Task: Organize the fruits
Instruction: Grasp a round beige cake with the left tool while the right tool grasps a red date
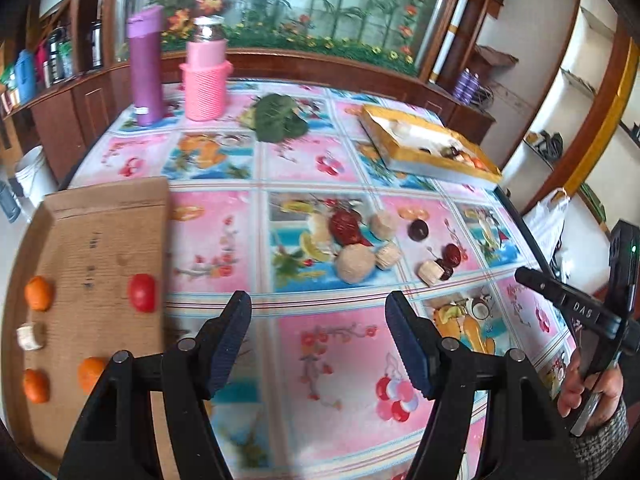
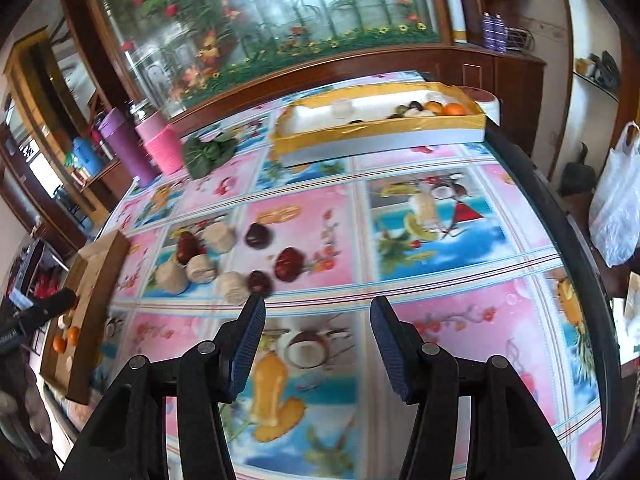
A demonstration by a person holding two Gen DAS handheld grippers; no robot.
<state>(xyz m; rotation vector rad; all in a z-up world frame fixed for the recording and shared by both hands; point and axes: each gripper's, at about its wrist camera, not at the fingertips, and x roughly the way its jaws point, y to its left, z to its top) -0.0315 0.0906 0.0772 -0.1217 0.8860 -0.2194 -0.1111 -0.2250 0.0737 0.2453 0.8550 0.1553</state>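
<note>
While my left gripper (image 1: pixel 318 308) hangs with jaws spread and empty, the flat brown cardboard tray (image 1: pixel 104 224) at left already holds oranges and a red tomato (image 1: pixel 142 293). Mid-bench, dark red and beige fruits (image 2: pixel 224 256) still lie loose, I judge unsorted. Right gripper (image 2: pixel 318 314) likewise gapes near them; the yellow-rimmed box (image 2: pixel 380 132) beyond holds some.

Left wrist view: low over tablecloth (image 1: pixel 340 360), facing cabinet; cardboard tray (image 1: pixel 100 248) near at 9 o'clock. Right wrist view: similar height, facing same way. Shared: loose fruit pile (image 1: pixel 360 240) centre, yellow box (image 2: pixel 380 128) at 1 o'clock.
</note>
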